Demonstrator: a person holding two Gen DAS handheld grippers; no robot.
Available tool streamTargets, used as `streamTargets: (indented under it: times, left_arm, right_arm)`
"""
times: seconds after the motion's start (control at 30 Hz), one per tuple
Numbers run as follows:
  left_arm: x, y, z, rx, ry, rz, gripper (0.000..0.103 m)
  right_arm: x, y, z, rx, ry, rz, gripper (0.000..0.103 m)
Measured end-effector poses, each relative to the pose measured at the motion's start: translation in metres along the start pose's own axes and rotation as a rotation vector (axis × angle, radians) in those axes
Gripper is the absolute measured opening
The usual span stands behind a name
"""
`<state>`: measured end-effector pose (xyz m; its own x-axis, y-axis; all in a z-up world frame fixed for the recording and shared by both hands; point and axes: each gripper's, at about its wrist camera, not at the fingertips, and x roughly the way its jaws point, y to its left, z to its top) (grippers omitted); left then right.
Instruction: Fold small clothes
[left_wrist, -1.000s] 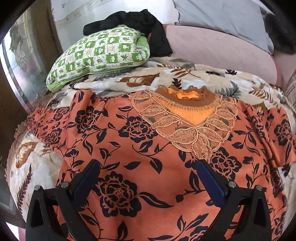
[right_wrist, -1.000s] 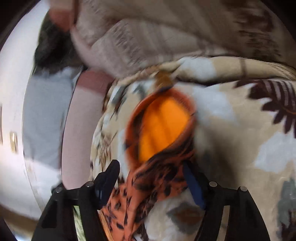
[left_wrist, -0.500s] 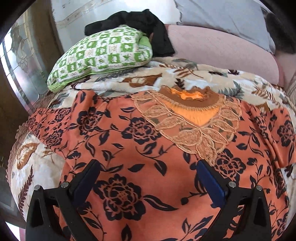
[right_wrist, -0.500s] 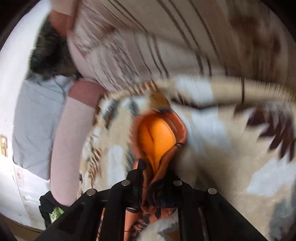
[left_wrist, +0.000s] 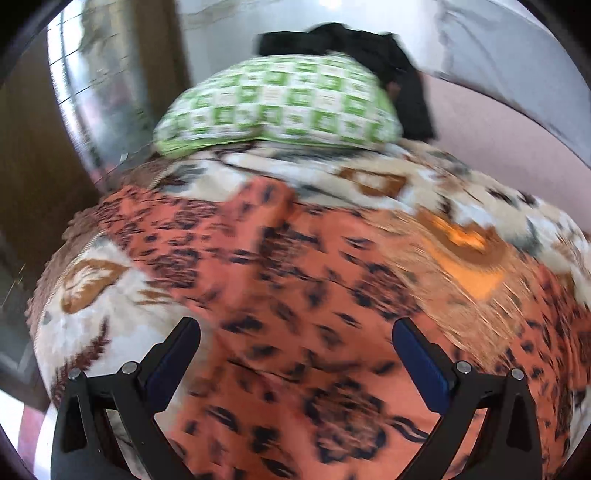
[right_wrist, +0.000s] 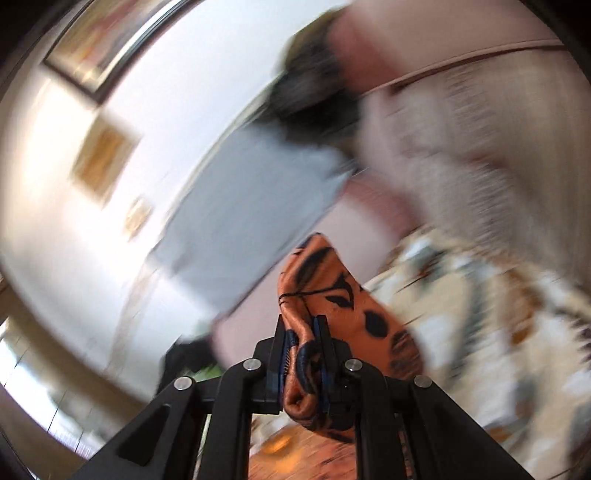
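An orange top with black flowers (left_wrist: 295, 295) and a lace neckline (left_wrist: 469, 258) lies spread on a leaf-print blanket (left_wrist: 369, 177). My left gripper (left_wrist: 295, 339) is open just above the top's left part, its jaws wide apart. My right gripper (right_wrist: 301, 332) is shut on a bunched edge of the orange top (right_wrist: 332, 291) and holds it lifted off the blanket. Both views are blurred by motion.
A green checked pillow (left_wrist: 280, 107) with a black garment (left_wrist: 369, 48) on it lies at the back of the bed. A grey pillow (right_wrist: 251, 206) and a pink headboard (left_wrist: 498, 129) stand behind. A wall with framed pictures (right_wrist: 99, 162) shows in the right wrist view.
My right gripper closed on the top's edge and lifted it, swinging up toward the wall. My left gripper moved left across the top, staying open.
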<state>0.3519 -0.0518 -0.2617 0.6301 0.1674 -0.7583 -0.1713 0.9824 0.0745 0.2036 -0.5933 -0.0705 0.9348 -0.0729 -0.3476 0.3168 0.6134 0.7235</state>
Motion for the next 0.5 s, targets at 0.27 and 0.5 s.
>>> streamTargets:
  times: [0.27, 0.5]
  left_arm:
    - [0.022, 0.095, 0.020, -0.227, 0.061, 0.100, 0.103]
    - [0.028, 0.139, 0.026, -0.341, 0.073, 0.139, 0.103]
  right_arm:
    - [0.138, 0.132, -0.182, -0.061, 0.362, 0.235, 0.014]
    - [0.249, 0.134, -0.366, 0.048, 0.642, 0.222, 0.079]
